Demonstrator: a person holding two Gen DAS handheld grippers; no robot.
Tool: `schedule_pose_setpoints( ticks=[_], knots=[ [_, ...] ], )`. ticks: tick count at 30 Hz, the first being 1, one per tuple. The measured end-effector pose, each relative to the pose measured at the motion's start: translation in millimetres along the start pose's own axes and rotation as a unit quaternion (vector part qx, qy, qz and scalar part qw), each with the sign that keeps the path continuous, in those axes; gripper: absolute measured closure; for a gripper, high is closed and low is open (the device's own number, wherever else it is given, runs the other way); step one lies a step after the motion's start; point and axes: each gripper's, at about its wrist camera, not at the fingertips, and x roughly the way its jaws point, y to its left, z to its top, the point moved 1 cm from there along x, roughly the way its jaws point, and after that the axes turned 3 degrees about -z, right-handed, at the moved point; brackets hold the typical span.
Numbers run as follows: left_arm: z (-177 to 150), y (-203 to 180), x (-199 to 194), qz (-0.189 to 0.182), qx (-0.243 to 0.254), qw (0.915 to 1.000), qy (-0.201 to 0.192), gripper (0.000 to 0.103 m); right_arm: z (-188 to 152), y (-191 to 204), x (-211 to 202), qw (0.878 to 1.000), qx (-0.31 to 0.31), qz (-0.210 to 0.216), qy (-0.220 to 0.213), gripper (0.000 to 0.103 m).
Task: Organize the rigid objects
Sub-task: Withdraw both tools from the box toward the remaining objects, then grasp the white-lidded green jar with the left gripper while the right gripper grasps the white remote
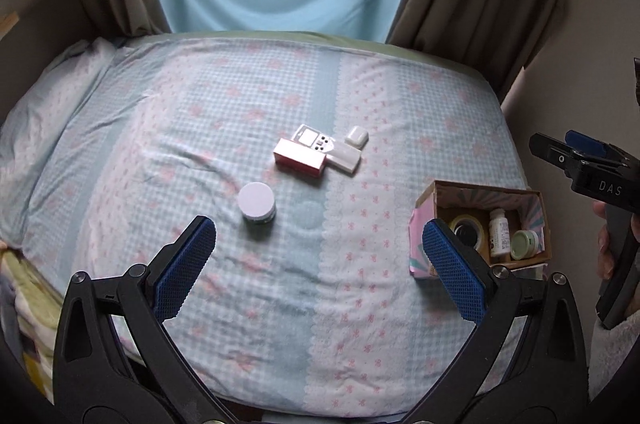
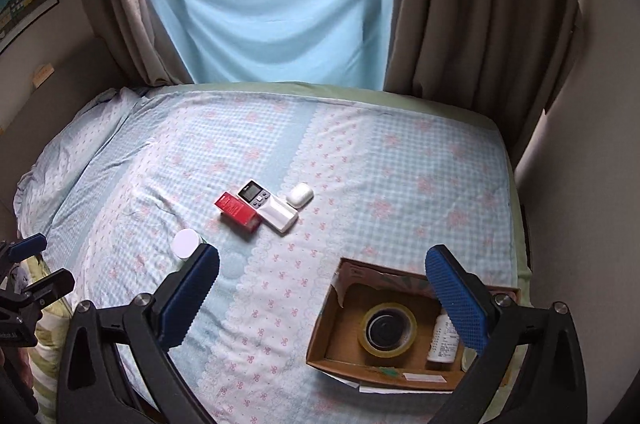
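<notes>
On the checked bedsheet lie a white-lidded jar (image 1: pixel 257 207) (image 2: pixel 185 243), a red box (image 1: pixel 299 157) (image 2: pixel 239 211), a white remote (image 1: pixel 329 148) (image 2: pixel 267 207) and a small white earbud case (image 1: pixel 357 136) (image 2: pixel 299 194). A cardboard box (image 1: pixel 434 193) (image 2: pixel 335 320) on the right holds a tape roll (image 1: pixel 468 229) (image 2: pixel 387 329), a white bottle (image 1: pixel 499 231) (image 2: pixel 442 342) and a green-lidded jar (image 1: pixel 525 244). My left gripper (image 1: pixel 320 264) hangs open and empty above the sheet, nearer than the jar. My right gripper (image 2: pixel 322 290) is open and empty, over the box's near-left side.
A pillow (image 1: pixel 44 128) lies at the bed's left end. Blue cloth and brown curtains (image 2: pixel 472 4) hang behind the bed. A wall (image 2: pixel 580 184) runs close along the right edge. A hand holds the right gripper's handle at the right edge of the left wrist view.
</notes>
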Motion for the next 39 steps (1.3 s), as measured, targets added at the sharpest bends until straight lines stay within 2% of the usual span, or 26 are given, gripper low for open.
schedule_pose_setpoints(
  ticks=[5,10,14,17,22,25,28,32,35,39],
  knots=[
    [1.1,31.7,8.8,0.01,-0.038,0.9992,0.005,0.0,19.9,23.6,14.5,0.999,-0.029,0.024,0.012,0.0],
    [0.6,63.0,27.8,0.024,-0.071,0.9971,0.011,0.0,44.2,42.1,40.2,0.996,-0.084,0.031,0.024,0.0],
    [-4.0,86.2,60.2,0.025,-0.106,0.9936,0.031,0.0,61.1,54.5,74.7,0.99,-0.124,0.052,0.044,0.0],
    [-9.5,98.8,94.6,0.026,-0.121,0.9908,0.055,0.0,71.9,68.3,109.4,0.981,-0.173,0.066,0.062,0.0],
    [-19.1,115.4,157.6,0.03,-0.132,0.9857,0.1,0.0,84.3,88.6,180.5,0.959,-0.245,0.094,0.107,0.0],
    [-23.0,124.6,196.0,0.031,-0.14,0.9816,0.126,0.0,82.3,103.2,230.9,0.938,-0.298,0.101,0.147,0.0],
    [-24.6,131.2,232.7,0.036,-0.141,0.9781,0.148,0.0,71.6,112.9,279.3,0.916,-0.34,0.099,0.188,0.0],
    [-23.8,135.4,273.0,0.036,-0.141,0.9756,0.164,0.0,52.0,120.8,333.9,0.892,-0.384,0.089,0.22,0.001],
    [-23.7,135.5,302.3,0.036,-0.139,0.9736,0.178,0.0,39.2,123.2,369.0,0.881,-0.394,0.087,0.248,0.005],
    [-25.1,132.4,331.6,0.034,-0.136,0.9713,0.192,0.0,22.2,132.6,399.1,0.863,-0.427,0.08,0.257,0.006]
  ],
)
